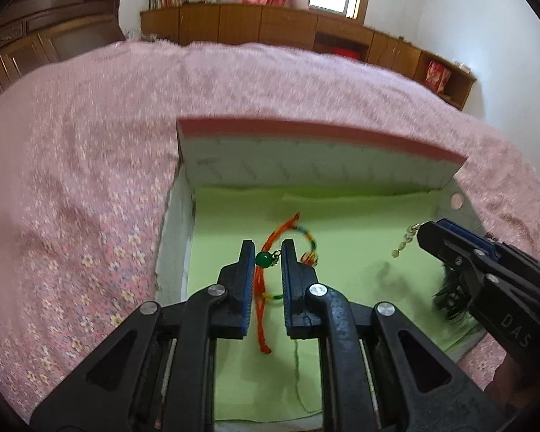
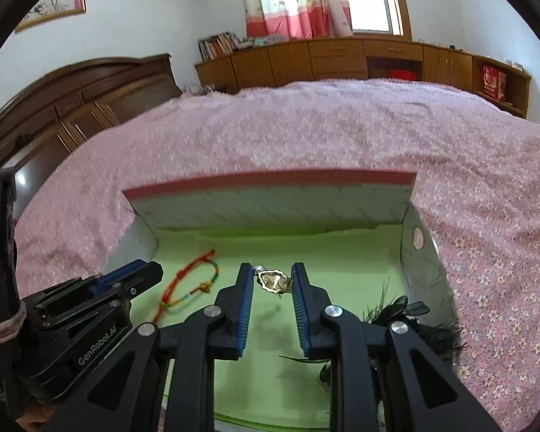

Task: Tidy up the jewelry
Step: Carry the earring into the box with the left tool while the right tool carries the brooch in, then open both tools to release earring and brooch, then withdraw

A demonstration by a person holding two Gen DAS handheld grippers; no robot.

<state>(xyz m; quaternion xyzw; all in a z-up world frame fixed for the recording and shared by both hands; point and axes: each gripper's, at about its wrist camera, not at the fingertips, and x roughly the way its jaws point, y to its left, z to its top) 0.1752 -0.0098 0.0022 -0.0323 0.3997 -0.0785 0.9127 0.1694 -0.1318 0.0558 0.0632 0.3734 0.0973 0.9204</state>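
An open box with a green lining [image 1: 342,216] [image 2: 342,252] sits on the bed. A red-orange braided cord bracelet [image 1: 266,306] [image 2: 183,288] lies on the lining, with a green bead [image 1: 264,259] on it. My left gripper [image 1: 266,252] hovers over it, jaws apart, the bead between them. It also shows in the right wrist view [image 2: 140,273]. My right gripper [image 2: 273,273] [image 1: 423,232] is over the box with a gold-edged pendant [image 2: 274,281] between its fingers; its chain [image 1: 405,239] dangles. Contact is unclear.
A black feathery ornament [image 2: 403,309] [image 1: 450,295] lies in the box's right part. The box's raised lid [image 1: 306,158] stands behind. The pink floral bedspread [image 1: 72,180] surrounds the box; wooden cabinets [image 2: 342,57] line the far wall.
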